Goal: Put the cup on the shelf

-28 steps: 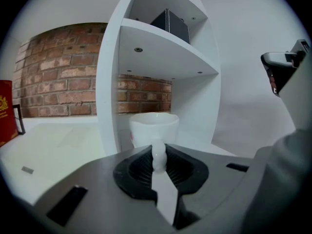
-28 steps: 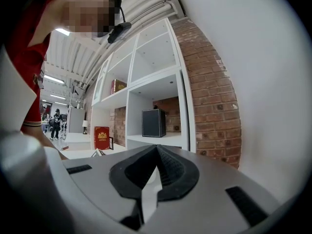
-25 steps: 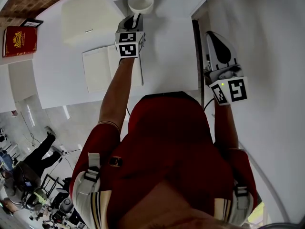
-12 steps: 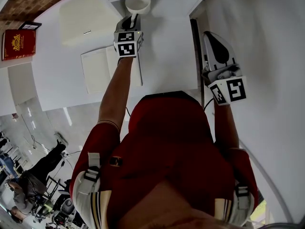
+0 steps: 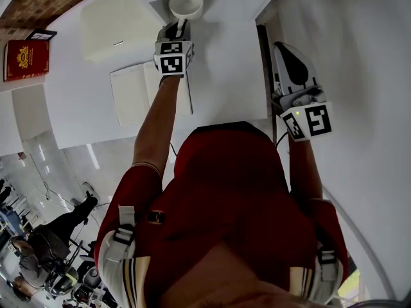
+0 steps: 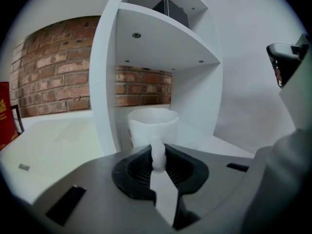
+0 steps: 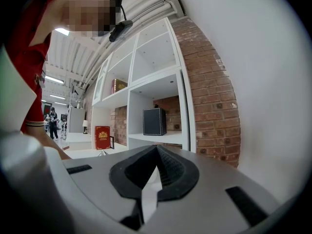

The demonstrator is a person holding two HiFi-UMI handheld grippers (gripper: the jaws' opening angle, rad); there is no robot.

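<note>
- The cup (image 6: 152, 123) is gripped by its handle in the narrowly parted left gripper (image 6: 158, 157), under a shelf (image 6: 161, 43) board.
- The right gripper (image 7: 156, 152) is closed and empty.

The cup (image 6: 152, 122) stands straight ahead of the left gripper (image 6: 157, 157), under a board of the shelf (image 6: 161, 43). A notebook (image 5: 131, 95) lies behind and left.
</note>
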